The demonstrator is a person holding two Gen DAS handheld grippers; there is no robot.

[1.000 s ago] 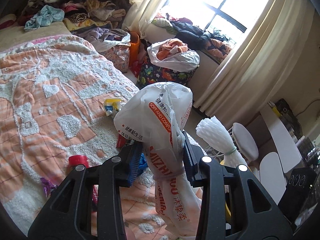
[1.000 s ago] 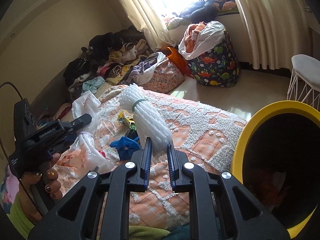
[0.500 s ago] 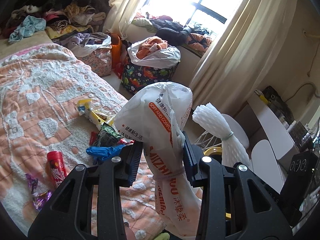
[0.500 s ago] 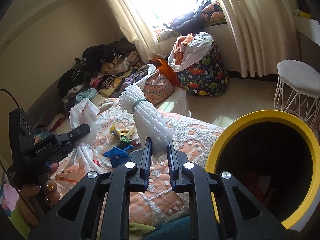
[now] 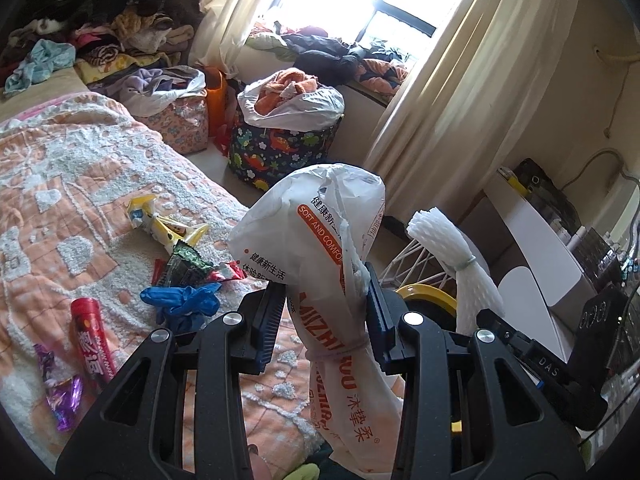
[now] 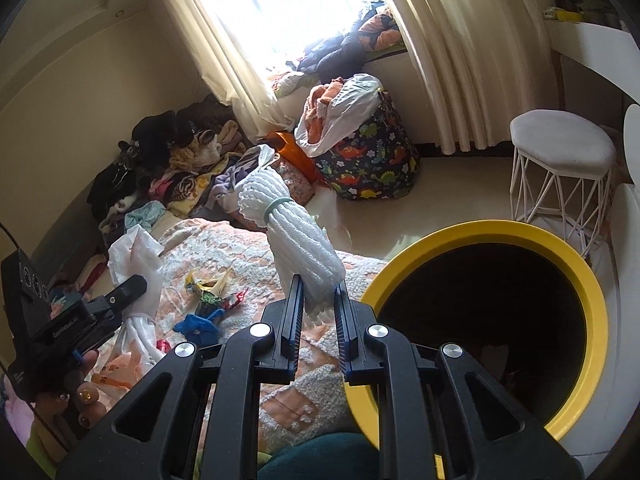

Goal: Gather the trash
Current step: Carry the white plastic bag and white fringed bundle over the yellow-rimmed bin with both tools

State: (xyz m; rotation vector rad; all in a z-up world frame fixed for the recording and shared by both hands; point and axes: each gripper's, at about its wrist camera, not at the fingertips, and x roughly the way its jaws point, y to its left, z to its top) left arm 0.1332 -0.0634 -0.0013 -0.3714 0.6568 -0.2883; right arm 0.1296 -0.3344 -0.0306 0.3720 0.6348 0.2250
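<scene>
Right wrist view: right gripper (image 6: 318, 300) fingers grip foam bundle (image 6: 298, 236) beside bin (image 6: 592, 320); left gripper (image 5: 326, 304) clamps plastic bag (image 5: 320, 248). Risk: early release w/o clearing rim, drops onto bed (image 5: 60, 168).

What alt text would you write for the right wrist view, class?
The right gripper holds a bundle of white foam netting upright beside an open yellow-rimmed bin. Behind lies a bed scattered with wrappers; at left, the left gripper holds a white plastic bag.

Both grippers' fingers (image 5: 276, 320) (image 6: 294, 312) clamped, angled slightly downward.
</scene>
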